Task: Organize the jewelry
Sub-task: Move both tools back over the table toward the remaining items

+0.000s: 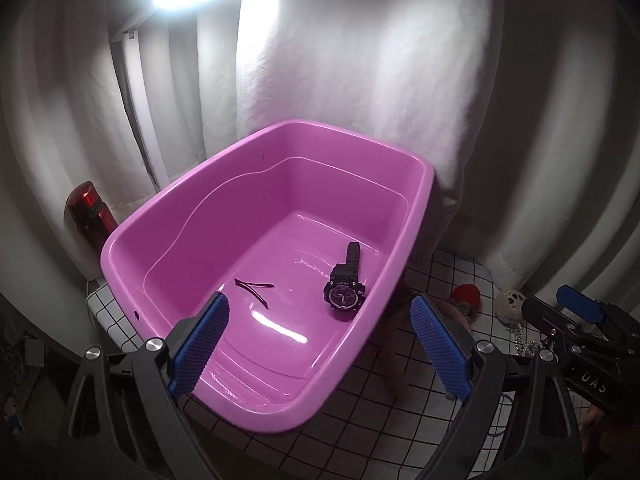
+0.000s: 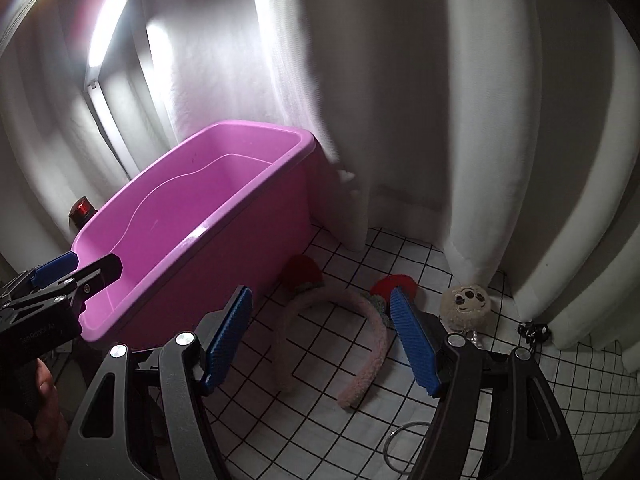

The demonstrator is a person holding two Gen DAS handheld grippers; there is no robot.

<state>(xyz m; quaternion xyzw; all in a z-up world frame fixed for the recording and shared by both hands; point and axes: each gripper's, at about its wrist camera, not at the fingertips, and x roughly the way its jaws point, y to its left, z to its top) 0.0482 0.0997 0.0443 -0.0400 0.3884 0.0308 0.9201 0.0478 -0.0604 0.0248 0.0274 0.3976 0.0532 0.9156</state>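
Blue-padded tools (image 1: 320,312) (image 2: 320,308) wide apart, empty

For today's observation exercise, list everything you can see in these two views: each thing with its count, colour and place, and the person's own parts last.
Tub: one, pink, on the table against the curtain.
Watch: one, black, on the tub floor.
Hair clip: one thin dark piece, on the tub floor left of the watch.
Bottle: one, red, behind the tub's left corner.
Headband: one, pale pink with red pompoms, on the cloth right of the tub.
Skull plush: one, cream, near the curtain.
Bead chain: one, silvery, below the skull plush.
Ring: one, metal, on the cloth at the near edge.
Dark trinket: one, black, at the curtain foot.
Tablecloth: one, white with black grid.
Curtain: white, behind everything.
Left gripper: open, over the tub.
Right gripper: open, over the headband.
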